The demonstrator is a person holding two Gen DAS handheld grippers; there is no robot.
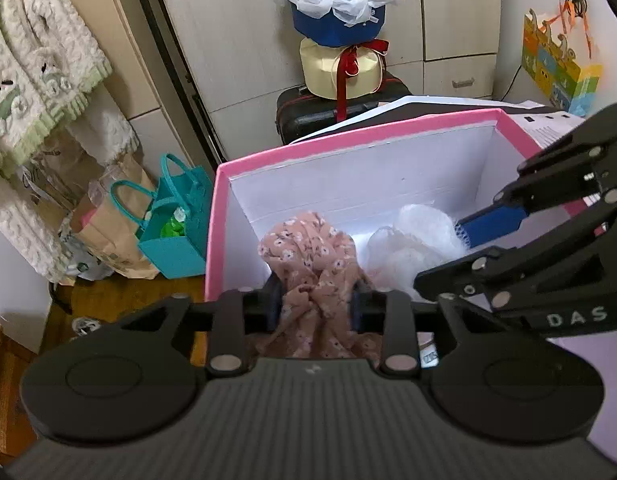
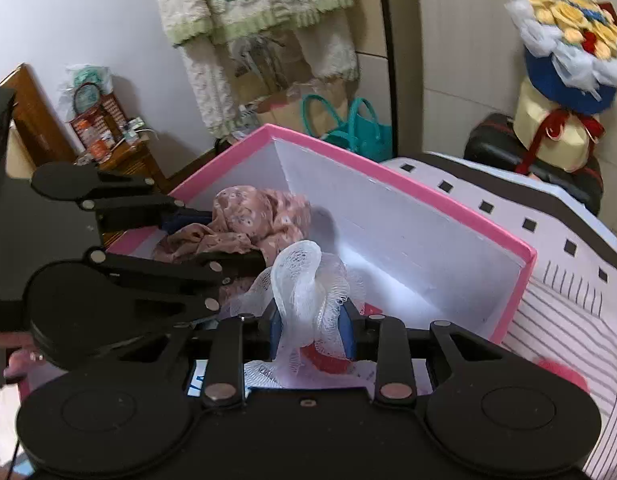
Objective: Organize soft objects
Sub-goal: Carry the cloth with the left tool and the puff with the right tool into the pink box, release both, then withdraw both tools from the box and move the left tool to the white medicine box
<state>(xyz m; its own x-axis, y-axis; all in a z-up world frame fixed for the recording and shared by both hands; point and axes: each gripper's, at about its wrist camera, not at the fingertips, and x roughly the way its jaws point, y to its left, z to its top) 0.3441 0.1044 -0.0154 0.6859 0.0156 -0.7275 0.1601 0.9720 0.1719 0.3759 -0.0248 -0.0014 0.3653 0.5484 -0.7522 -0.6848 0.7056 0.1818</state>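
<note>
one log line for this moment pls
left gripper: floral cloth between pads | right gripper: white mesh pouf | both over pink box

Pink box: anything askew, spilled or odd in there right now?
Nothing stands out. The floral cloth in the left gripper and the white mesh pouf in the right gripper both hang inside the pink box; nothing has spilled.

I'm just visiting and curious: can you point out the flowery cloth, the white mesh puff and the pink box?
floral cloth (image 1: 308,256), left wrist view, on its bunched top.
white mesh bath puff (image 2: 304,280), right wrist view, on its upper loop.
pink box (image 1: 348,136), left wrist view, on its far rim.
</note>
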